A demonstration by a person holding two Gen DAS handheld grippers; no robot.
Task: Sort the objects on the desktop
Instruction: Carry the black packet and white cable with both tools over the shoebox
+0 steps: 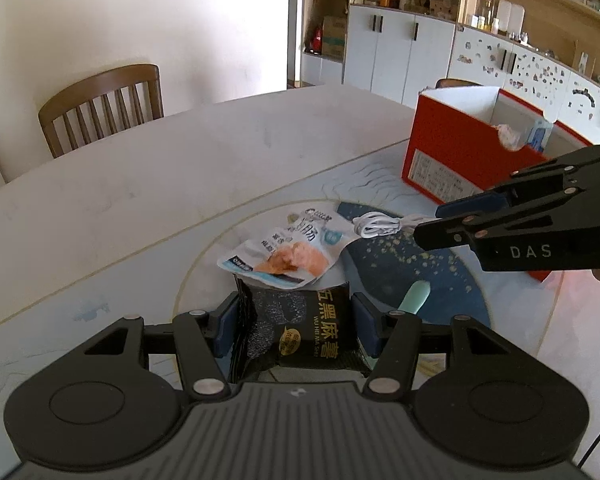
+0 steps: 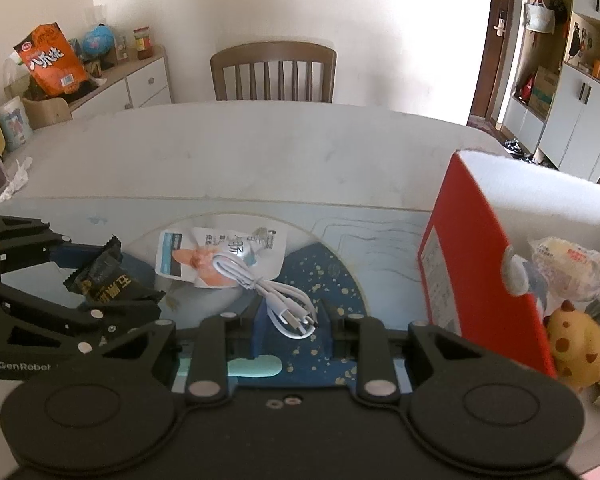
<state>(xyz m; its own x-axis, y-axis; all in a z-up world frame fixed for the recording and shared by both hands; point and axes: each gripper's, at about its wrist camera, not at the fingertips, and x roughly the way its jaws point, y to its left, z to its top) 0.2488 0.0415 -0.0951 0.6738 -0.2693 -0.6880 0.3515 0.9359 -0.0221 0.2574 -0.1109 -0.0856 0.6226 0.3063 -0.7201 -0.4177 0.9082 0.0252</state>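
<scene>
The sorting is partly done, by the look of it: the red box (image 2: 476,264) at the right of the table (image 1: 220,152) already holds a few things, while others are left on the mat. Inside the box sit a clear bag of something pale (image 2: 568,268) and a yellow spotted plush toy (image 2: 576,344), with more wrappers beneath them that are too blurred at the edge of the view to name. The left gripper (image 1: 296,328) has its pads pressed on the sides of a black snack packet (image 1: 300,324), lifted clear of the mat. The right gripper (image 2: 292,328) is closed on the plug end of a coiled white cable (image 2: 260,280), whose loops trail forward over a white and orange food pouch (image 2: 204,260). That pouch lies flat on the mat near its middle, untouched, and a mint-green object (image 2: 252,368) lies below the right gripper. So two items are in hand, probably bound for the box, and at least two remain to collect.
</scene>
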